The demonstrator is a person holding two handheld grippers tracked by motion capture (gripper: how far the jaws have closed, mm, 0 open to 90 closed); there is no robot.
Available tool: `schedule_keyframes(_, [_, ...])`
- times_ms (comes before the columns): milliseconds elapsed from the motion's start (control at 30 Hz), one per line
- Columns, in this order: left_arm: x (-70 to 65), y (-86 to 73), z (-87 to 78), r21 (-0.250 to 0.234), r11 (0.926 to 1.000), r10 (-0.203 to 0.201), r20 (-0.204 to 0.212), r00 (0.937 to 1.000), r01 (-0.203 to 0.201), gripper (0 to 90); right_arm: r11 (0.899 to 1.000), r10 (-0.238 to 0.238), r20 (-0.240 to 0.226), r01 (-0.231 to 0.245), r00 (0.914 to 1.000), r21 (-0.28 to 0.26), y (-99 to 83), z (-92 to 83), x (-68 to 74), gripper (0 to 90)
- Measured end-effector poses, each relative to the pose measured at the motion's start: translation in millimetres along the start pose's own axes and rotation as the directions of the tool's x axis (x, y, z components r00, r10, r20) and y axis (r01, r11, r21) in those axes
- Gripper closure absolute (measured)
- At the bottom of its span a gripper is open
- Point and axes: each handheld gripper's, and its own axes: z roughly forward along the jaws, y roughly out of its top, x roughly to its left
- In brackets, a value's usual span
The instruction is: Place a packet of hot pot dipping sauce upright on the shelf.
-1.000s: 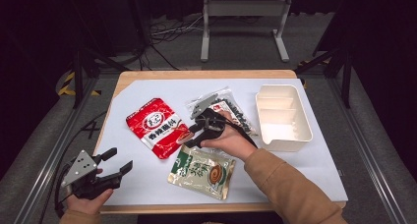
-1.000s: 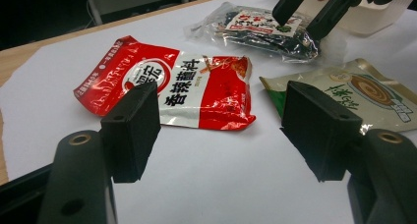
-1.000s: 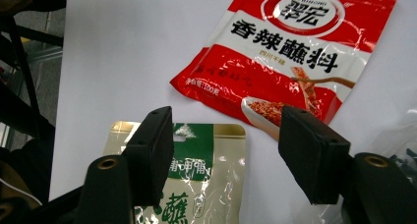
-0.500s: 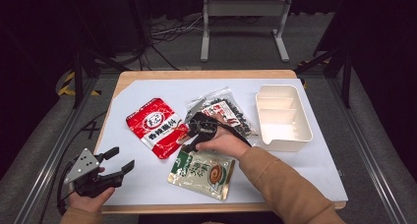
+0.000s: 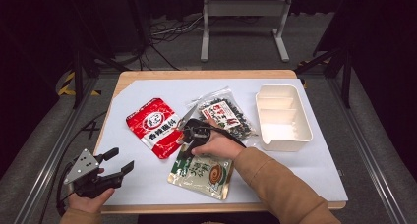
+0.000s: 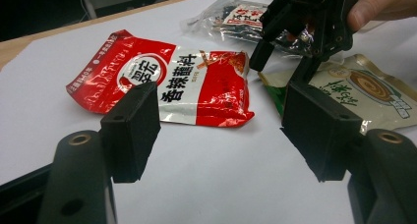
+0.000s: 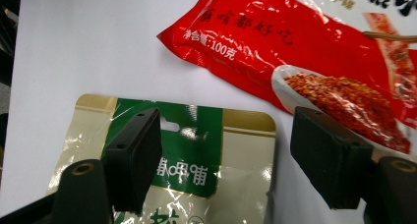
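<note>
Right tool [image 5: 189,131] has just been opening, released, jaws straddling the top edge of the glossy green-and-gold foil pouch [image 5: 200,171], set up to pinch that hanging-hole edge. Pouch lies flat on the bench [image 5: 314,170], near edge, centre. Red crinkled seasoning sachet [image 5: 155,126] sits just at 10 o'clock, crowding the approach. Left tool [image 5: 114,166] released, parked at 8 o'clock, holding nothing.

A red packet [image 5: 154,127] lies flat on the white sheet [image 5: 314,180], left of a clear bag of dark bits [image 5: 225,115]. A white tray [image 5: 282,117] (split into compartments) sits well right. Beyond the table, a grey stand [image 5: 243,18] and cables [image 5: 169,32].
</note>
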Motion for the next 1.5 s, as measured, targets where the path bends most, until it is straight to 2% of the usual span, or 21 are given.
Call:
schedule_keyframes(133, [0.1,-0.6,-0.9,0.001,1.0000,-0.001,-0.001,1.0000,0.001,31.0,1.000,0.011,-0.019,-0.011,0.9998,0.022,-0.3,4.9,0.4,27.5])
schedule_keyframes(300, [0.5,-0.6,-1.2,0.002,1.0000,0.002,-0.004,1.0000,-0.002,31.0,1.000,0.004,-0.050,-0.003,0.9987,0.012,-0.1,5.2,0.9,29.1])
schedule_keyframes(367, [0.0,-0.6,-0.6,0.001,1.0000,-0.003,-0.004,1.0000,0.003,31.0,1.000,-0.015,-0.038,0.015,0.9992,0.012,0.6,3.7,2.8,29.6])
schedule_keyframes(667, [-0.1,-0.7,0.3,0.012,0.9999,-0.002,-0.009,1.0000,0.002,30.8,0.999,-0.032,-0.014,0.032,0.9994,0.006,1.0,-7.6,9.8,35.7])
schedule_keyframes(700, [0.1,-0.6,0.4,0.013,0.9999,0.002,-0.009,1.0000,-0.002,30.8,0.999,-0.053,-0.006,0.053,0.9986,0.004,1.1,-10.9,12.7,39.0])
schedule_keyframes(800, [0.1,-0.8,0.8,0.014,0.9999,0.001,-0.010,0.9999,-0.001,30.7,0.997,-0.070,0.000,0.070,0.9975,0.014,1.5,-13.7,15.9,42.4])
schedule_keyframes(1000, [-0.6,-1.1,1.9,0.017,0.9998,-0.006,-0.011,0.9999,0.006,30.6,0.991,-0.118,0.024,0.116,0.9928,0.066,3.1,-17.9,27.4,48.8])
schedule_keyframes(1033, [-0.8,-1.0,2.0,0.017,0.9998,-0.006,-0.011,0.9999,0.006,30.6,0.988,-0.138,0.029,0.135,0.9901,0.075,3.4,-17.0,27.8,50.8])
schedule_keyframes(1200, [-0.6,-1.0,1.8,0.017,0.9999,-0.003,-0.012,0.9999,0.004,30.6,0.986,-0.133,0.035,0.128,0.9905,0.110,4.1,-14.4,30.8,58.5])
schedule_keyframes(1233, [-0.7,-1.2,2.0,0.016,0.9998,-0.006,-0.012,0.9999,0.007,30.6,0.982,-0.152,0.037,0.147,0.9877,0.118,4.3,-13.6,31.5,59.9])
schedule_keyframes(1333, [-0.7,-1.3,2.1,0.018,0.9998,-0.007,-0.012,0.9999,0.008,30.6,0.974,-0.171,0.040,0.163,0.9844,0.157,4.3,-8.7,34.0,62.1])
schedule_keyframes(1500, [-0.4,-1.2,1.5,0.019,0.9998,-0.005,-0.014,0.9999,0.006,30.6,0.967,-0.180,0.056,0.167,0.9820,0.191,4.8,-0.6,33.6,67.3])
